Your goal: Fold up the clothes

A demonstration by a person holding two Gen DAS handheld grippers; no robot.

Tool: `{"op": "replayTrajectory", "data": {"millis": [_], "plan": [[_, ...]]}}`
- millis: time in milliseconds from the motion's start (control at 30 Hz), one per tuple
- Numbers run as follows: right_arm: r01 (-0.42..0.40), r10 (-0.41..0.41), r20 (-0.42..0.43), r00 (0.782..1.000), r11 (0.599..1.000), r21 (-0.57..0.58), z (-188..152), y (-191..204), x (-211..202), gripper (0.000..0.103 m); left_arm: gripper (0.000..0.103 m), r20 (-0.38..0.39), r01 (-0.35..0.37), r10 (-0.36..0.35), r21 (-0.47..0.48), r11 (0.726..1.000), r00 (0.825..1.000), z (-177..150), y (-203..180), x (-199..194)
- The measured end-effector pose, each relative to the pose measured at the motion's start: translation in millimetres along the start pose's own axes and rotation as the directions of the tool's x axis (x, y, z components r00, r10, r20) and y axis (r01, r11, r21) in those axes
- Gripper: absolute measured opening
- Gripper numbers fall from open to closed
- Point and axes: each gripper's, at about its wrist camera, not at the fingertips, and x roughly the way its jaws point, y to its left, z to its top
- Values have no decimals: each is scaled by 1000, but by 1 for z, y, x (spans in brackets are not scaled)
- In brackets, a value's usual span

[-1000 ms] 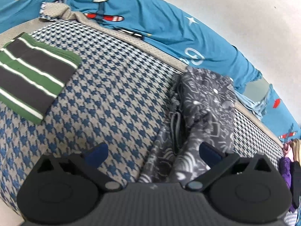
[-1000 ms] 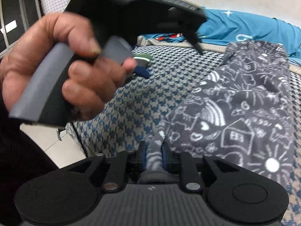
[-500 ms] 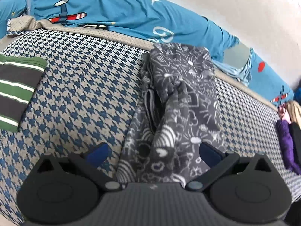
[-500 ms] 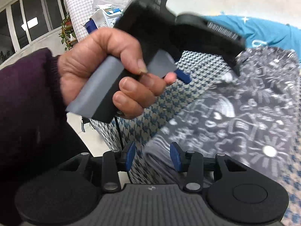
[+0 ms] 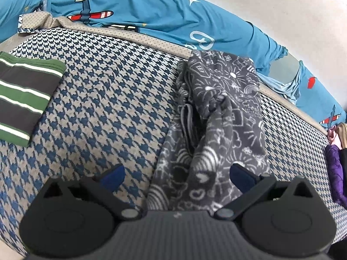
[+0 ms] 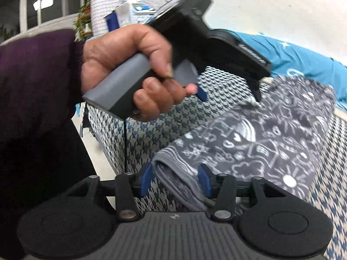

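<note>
Houndstooth bed (image 5: 112, 99) holds grey trousers (image 5: 225, 117); both grippers' fingers (image 5: 111, 174) spread, hand (image 6: 134, 73) gripping left handle.

No readable text, labels or numbers anywhere in either view.

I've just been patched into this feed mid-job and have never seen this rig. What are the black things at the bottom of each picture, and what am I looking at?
There is no robot. A person holds a handheld gripper in each hand, and a camera on each looks along its blue-tipped jaws.

Left view: the left gripper, jaws wide open, hovers over the near end of the grey doodle-print garment on a houndstooth sofa. A folded green-striped garment lies at the left; a blue airplane-print sheet lies behind.

Right view: the right gripper, jaws open around the garment's grey hem but not clamping it. Above, the person's hand holds the left gripper.
</note>
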Motion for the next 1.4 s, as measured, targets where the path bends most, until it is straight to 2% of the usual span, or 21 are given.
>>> {"op": "replayTrajectory", "data": {"millis": [100, 133, 167, 267, 367, 500, 767, 900, 967, 1000, 1067, 1233, 1400], "plan": [[28, -28, 4, 1000, 998, -58, 2, 7, 9, 51, 103, 1, 1, -1, -9, 1000, 1000, 1, 2, 0], [36, -35, 4, 999, 997, -68, 2, 9, 12, 44, 103, 1, 2, -2, -10, 1000, 1000, 1, 3, -1], [37, -37, 0, 999, 997, -71, 3, 9, 14, 30, 103, 3, 1, -1, -12, 1000, 1000, 1, 4, -1], [47, -48, -18, 999, 997, -59, 4, 7, 18, 11, 103, 7, 0, 0, -23, 1000, 1000, 2, 6, -3], [55, -56, -5, 998, 998, -19, 6, 1, 14, 7, 103, 14, 4, -3, -38, 999, 1000, 2, 9, -6], [77, -83, 75, 994, 994, 78, 21, -8, -1, 7, 103, 40, 20, -17, -56, 998, 999, 7, 12, -13], [65, -71, 93, 993, 995, 69, 32, 8, 19, 7, 103, 97, 42, -30, -117, 992, 995, 15, 27, -28], [37, -38, 13, 999, 998, 44, 23, 15, 46, 9, 103, 93, 40, -27, -140, 989, 995, 16, 33, -28], [21, -21, -21, 1000, 999, 29, 17, 16, 54, 18, 103, 85, 38, -26, -141, 989, 996, 16, 33, -26], [15, -14, -26, 1000, 1000, 24, 15, 17, 55, 19, 103, 81, 37, -25, -141, 989, 996, 16, 32, -25], [-9, 9, -24, 1000, 999, 31, 15, 17, 48, 25, 103, 77, 35, -25, -136, 990, 997, 17, 30, -24], [-57, 58, -15, 998, 997, 42, 19, 12, 29, 25, 103, 74, 46, -36, -129, 991, 997, 17, 24, -20], [-46, 46, 0, 999, 999, 13, 19, -1, 4, 29, 103, 68, 54, -47, -96, 994, 997, 16, 12, -14]]}}
